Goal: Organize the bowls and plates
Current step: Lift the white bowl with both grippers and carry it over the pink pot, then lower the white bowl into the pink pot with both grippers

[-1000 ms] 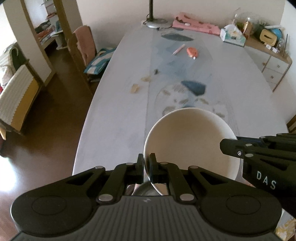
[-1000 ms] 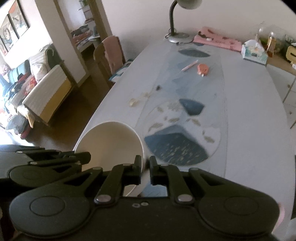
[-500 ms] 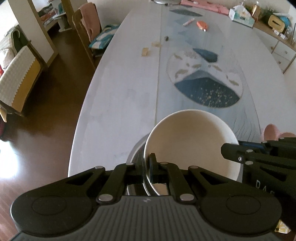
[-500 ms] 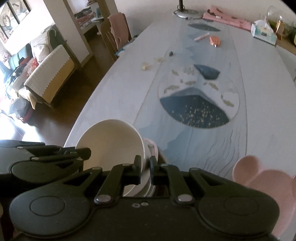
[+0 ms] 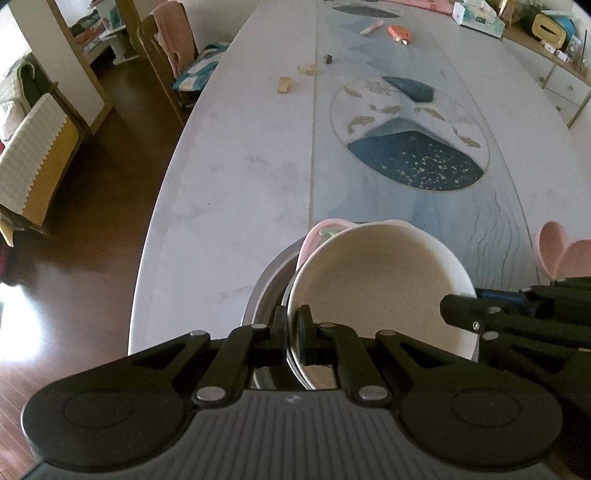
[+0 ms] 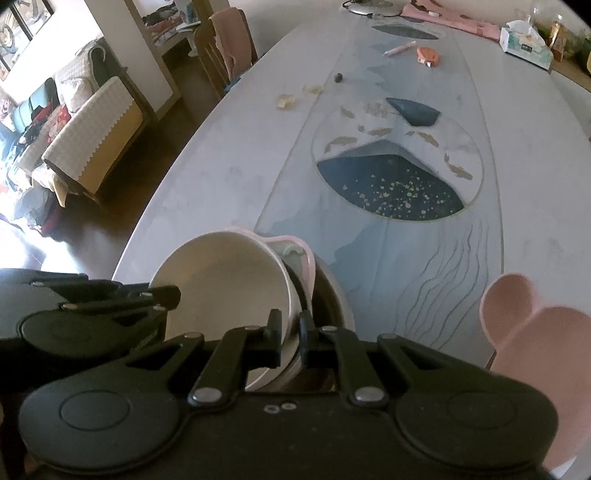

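A cream bowl [image 5: 380,288] [image 6: 221,288] hangs tilted over a stack at the table's near end. My left gripper [image 5: 293,325] is shut on its left rim, and my right gripper [image 6: 290,328] is shut on its right rim. Under the bowl sits a pink dish [image 5: 325,227] [image 6: 299,247] nested inside a steel bowl [image 5: 267,295] [image 6: 332,291]. Whether the cream bowl touches the stack below I cannot tell. A pink heart-shaped plate [image 5: 561,253] [image 6: 532,325] lies to the right of the stack.
The long pale table [image 5: 240,166] has a round blue and gold inlay [image 5: 410,147] beyond the stack. Scraps, a pen, an orange item [image 5: 400,32] and a tissue box [image 6: 526,46] lie farther off. A chair [image 5: 166,55] stands left of the table.
Both grippers have sunk with the cream bowl toward the table's near end. The steel bowl, pink dish and heart-shaped plate have come into view beneath and beside it.
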Demonstrator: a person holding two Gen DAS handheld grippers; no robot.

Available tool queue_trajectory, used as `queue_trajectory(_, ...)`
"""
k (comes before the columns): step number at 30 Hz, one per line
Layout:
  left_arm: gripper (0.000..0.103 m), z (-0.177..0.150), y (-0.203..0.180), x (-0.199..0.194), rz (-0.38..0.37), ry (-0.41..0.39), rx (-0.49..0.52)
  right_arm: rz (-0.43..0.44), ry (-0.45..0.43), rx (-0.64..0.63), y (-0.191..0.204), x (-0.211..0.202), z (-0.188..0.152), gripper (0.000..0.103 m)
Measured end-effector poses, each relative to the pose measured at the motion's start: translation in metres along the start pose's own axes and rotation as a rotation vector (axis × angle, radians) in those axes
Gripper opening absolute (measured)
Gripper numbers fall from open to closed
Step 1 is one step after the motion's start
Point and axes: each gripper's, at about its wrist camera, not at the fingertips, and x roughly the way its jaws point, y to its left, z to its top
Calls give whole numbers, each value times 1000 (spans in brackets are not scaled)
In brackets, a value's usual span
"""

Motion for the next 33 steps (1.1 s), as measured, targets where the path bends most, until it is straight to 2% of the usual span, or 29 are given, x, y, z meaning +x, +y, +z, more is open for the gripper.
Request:
queue_trajectory(9,4,-3,-2,1,23,-14,12,16,3,2,1,4,-3,12)
queue_trajectory(20,4,-8,9,-3,-37,-23,-33,35,-31,6,-1,-6,-2,19)
queue_trajectory(27,5,-17,21,-21,-66,-81,-39,65,-73,-10,-7,-28,-1,28)
queue_trajectory(33,5,-24,37,-41,-86,-161,-60,89,-121,-24,-16,-44,-9,33)
